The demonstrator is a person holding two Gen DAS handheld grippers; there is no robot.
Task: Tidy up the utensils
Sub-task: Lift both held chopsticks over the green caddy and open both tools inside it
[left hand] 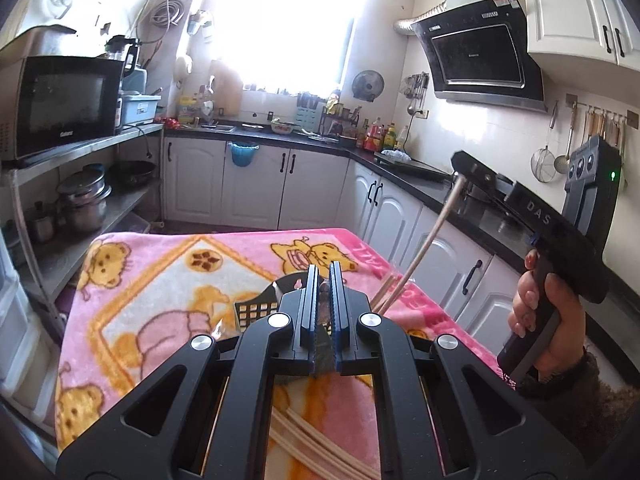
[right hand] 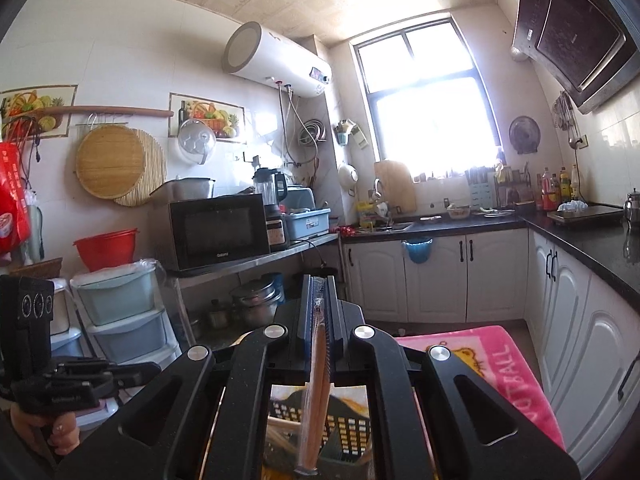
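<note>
My left gripper (left hand: 324, 270) is shut over a pink bear-print blanket (left hand: 160, 280), with a thin crinkled clear wrapper pinched between its fingers. Just beyond it sits a black perforated basket (left hand: 252, 312). To the right, my right gripper (left hand: 460, 164) is held higher and is shut on a pair of wooden chopsticks (left hand: 424, 240) that slant down toward the basket. In the right wrist view those chopsticks (right hand: 318, 360) lie in a clear sleeve between the shut fingers of my right gripper (right hand: 319, 280), above the basket (right hand: 348, 428). My left gripper (right hand: 154, 368) shows at the lower left.
More loose chopsticks (left hand: 304, 448) lie on the blanket under my left gripper. White cabinets with a dark counter (left hand: 440, 196) run along the back and right. A steel shelf with a microwave (left hand: 60, 108) and pots stands left. A person's hand (left hand: 548, 320) grips the right tool's handle.
</note>
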